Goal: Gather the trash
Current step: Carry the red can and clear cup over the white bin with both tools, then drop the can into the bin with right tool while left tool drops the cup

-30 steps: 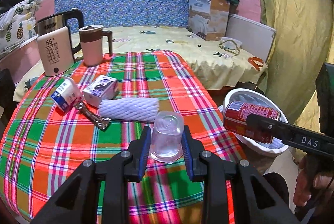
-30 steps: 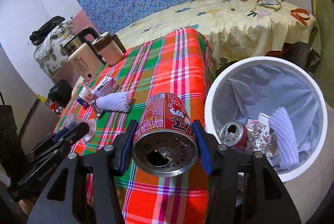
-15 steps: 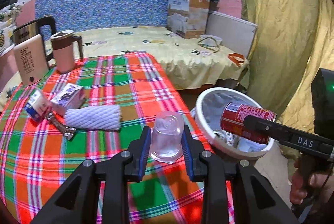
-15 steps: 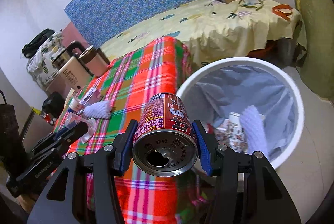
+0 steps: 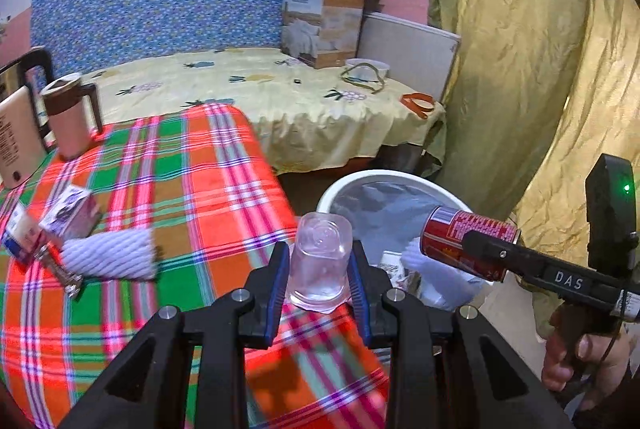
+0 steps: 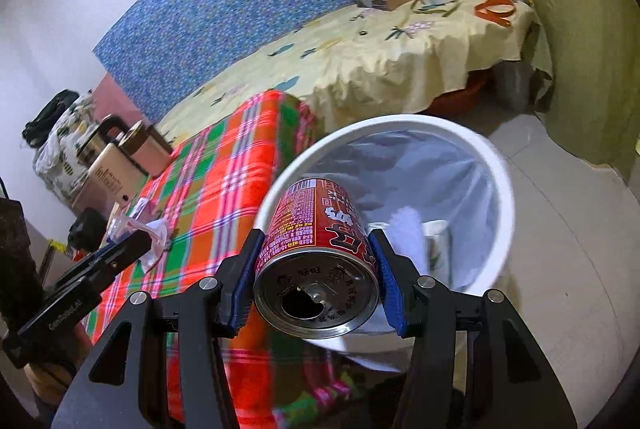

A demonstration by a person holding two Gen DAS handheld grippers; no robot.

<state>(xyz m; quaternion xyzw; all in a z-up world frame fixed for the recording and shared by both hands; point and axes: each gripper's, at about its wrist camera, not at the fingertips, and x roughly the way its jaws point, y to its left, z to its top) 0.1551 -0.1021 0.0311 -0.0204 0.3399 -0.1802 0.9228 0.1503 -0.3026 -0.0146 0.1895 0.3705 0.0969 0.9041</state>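
Blue pads, left gripper [image 5: 318, 279]: we clamp a clear plastic cup [image 5: 320, 261], upside down, at the table's near corner.
Right gripper [image 6: 316, 263]: we hold a red can [image 6: 316, 257] by its sides, opened top toward the camera, over the near rim of the bin.
White bin [image 6: 506, 197]: on the floor just beside the table, lined with a bag; white foam and paper scraps lie inside.
Plaid tablecloth [image 5: 180, 173]: we see a white foam sleeve [image 5: 108, 259] and two small cartons [image 5: 70, 215] left on it, well apart from the bin.
Far end: a mug [image 5: 70, 113] and a kettle.
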